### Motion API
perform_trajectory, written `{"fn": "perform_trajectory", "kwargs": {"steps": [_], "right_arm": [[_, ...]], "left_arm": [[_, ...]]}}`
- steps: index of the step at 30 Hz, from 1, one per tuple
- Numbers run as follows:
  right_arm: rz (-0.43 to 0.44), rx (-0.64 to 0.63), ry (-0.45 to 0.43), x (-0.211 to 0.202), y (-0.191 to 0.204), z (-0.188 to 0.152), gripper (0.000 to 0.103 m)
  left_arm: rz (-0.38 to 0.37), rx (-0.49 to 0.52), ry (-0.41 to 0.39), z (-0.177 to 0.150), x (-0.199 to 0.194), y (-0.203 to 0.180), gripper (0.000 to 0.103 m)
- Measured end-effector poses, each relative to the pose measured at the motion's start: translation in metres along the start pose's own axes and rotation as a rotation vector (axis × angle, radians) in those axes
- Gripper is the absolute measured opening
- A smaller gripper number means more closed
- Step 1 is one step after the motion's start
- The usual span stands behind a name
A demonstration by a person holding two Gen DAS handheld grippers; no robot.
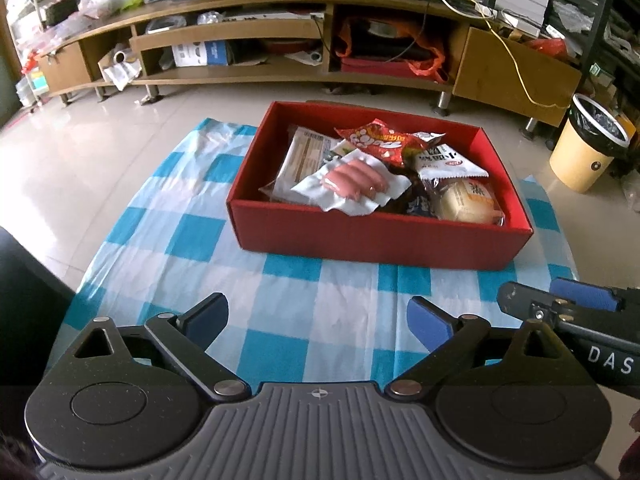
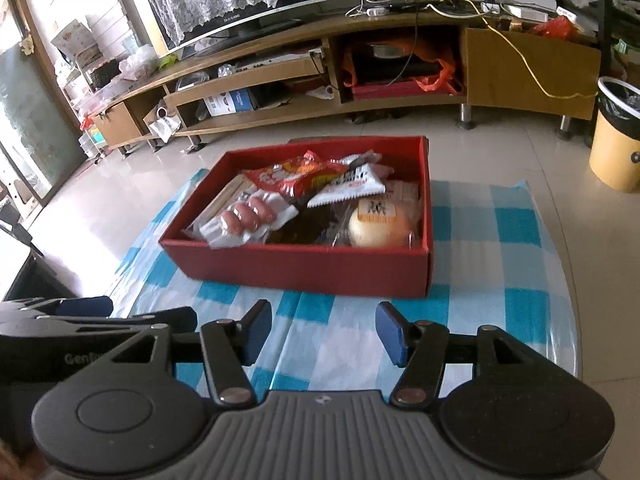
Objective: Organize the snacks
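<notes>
A red cardboard box (image 1: 376,240) (image 2: 304,266) stands on a blue-and-white checked cloth (image 1: 280,312) (image 2: 492,292). It holds several snacks: a pack of pink sausages (image 1: 354,182) (image 2: 246,216), a red snack bag (image 1: 378,140) (image 2: 296,174), a wrapped bun (image 1: 466,200) (image 2: 380,226) and a white packet (image 1: 448,162) (image 2: 352,186). My left gripper (image 1: 316,320) is open and empty, hovering over the cloth in front of the box. My right gripper (image 2: 324,330) is open and empty beside it; it also shows in the left wrist view (image 1: 568,300).
A long wooden TV stand (image 1: 280,40) (image 2: 360,64) with cluttered shelves runs along the back. A yellow waste bin (image 1: 586,148) (image 2: 618,136) stands on the tiled floor at right. The cloth's right edge (image 2: 560,280) curves round.
</notes>
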State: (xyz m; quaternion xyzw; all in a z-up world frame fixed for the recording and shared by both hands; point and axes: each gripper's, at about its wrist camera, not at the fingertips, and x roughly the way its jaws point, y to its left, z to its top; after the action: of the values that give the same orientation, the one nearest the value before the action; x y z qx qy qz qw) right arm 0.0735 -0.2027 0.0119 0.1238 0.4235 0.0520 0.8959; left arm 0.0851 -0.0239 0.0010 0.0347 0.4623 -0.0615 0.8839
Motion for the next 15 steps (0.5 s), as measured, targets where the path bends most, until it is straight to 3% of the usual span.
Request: {"fn": "perform_trajectory", "kwargs": {"steps": [15], "right_arm": [[0.022, 0.038, 0.012, -0.026, 0.002, -0.033, 0.056]], "left_arm": [[-0.012, 0.05, 0.011, -0.036, -0.019, -0.006, 0.098]]}}
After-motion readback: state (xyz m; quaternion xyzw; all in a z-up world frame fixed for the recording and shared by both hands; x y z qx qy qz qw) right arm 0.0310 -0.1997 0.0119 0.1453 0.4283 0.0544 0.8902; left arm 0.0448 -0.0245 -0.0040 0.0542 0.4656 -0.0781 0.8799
